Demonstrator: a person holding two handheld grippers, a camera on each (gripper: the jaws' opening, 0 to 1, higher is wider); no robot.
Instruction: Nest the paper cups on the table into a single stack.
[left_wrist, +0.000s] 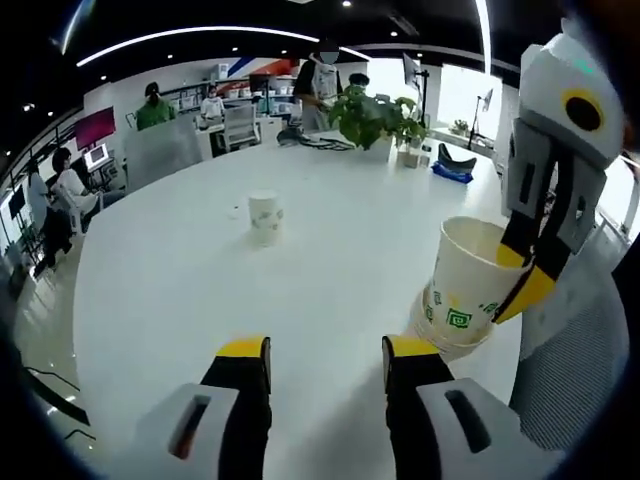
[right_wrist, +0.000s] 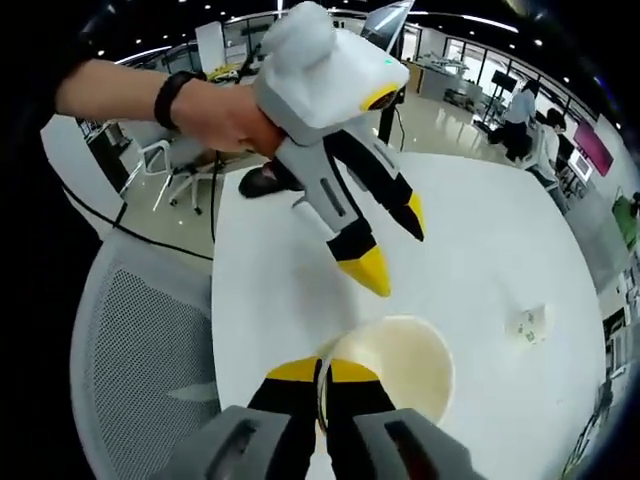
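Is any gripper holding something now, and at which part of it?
The right gripper holds a paper cup by its rim, one of its fingers inside the wall and one outside. The left gripper is open and holds nothing.

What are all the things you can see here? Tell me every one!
Paper cups: two, cream with green prints; one pinched at its rim near the table edge, one standing alone farther out.
Table: one, white, round-edged, under both cups.
Potted plant: one, green, at the table's far side.
Mesh chair: one, grey-white, beside the table.
Office chairs, desks, screens and people: several, in the background.
Right tool: one, white and black with yellow tips, shut on the near cup's rim.
Left tool: one, same colours, open above the table.
Hand: one, with a black wristband, holding the left tool.
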